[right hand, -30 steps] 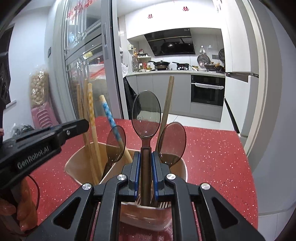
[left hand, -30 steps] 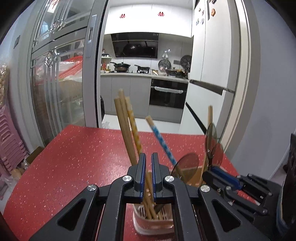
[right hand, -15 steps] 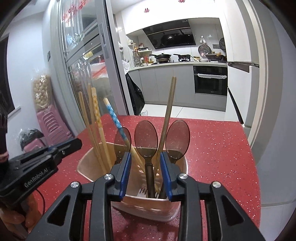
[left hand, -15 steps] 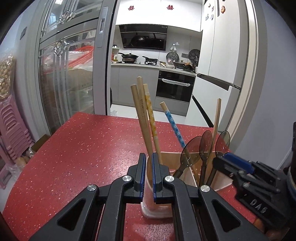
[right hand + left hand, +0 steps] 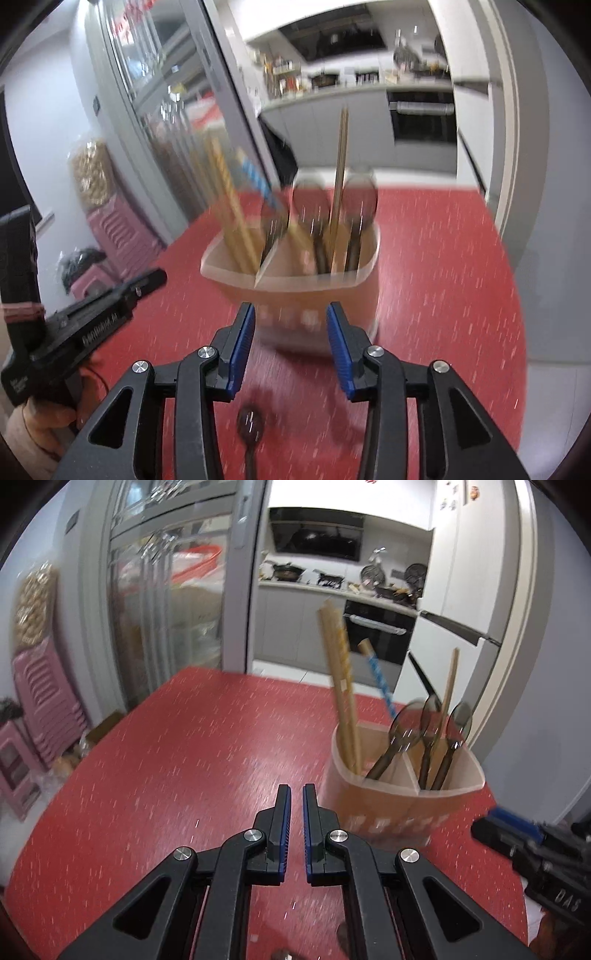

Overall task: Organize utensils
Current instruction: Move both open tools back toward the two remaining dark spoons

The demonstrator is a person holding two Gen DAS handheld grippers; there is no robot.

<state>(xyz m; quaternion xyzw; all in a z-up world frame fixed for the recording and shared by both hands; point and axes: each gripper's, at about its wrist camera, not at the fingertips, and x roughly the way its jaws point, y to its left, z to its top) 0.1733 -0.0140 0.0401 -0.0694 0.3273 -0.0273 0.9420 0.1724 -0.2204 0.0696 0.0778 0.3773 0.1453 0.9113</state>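
A beige divided utensil holder [image 5: 402,797] [image 5: 314,295] stands on the red speckled table [image 5: 166,775]. Wooden and patterned chopsticks [image 5: 341,698] stand in its left compartment; three dark translucent spoons [image 5: 430,738] and one chopstick stand in its right. My left gripper [image 5: 294,797] is shut and empty, left of and nearer than the holder. My right gripper [image 5: 290,321] is open and empty, just in front of the holder. Another dark spoon [image 5: 250,428] lies on the table below the right gripper. The views are motion-blurred.
The table's right edge [image 5: 517,332] lies close to the holder, beside a grey wall. A glass-door cabinet [image 5: 159,609] and pink stools [image 5: 40,709] stand to the left. A kitchen [image 5: 332,590] lies beyond the table.
My right gripper let go of the spoon into the holder, opened wide and pulled back. My left gripper drew back and left from the holder, staying shut.
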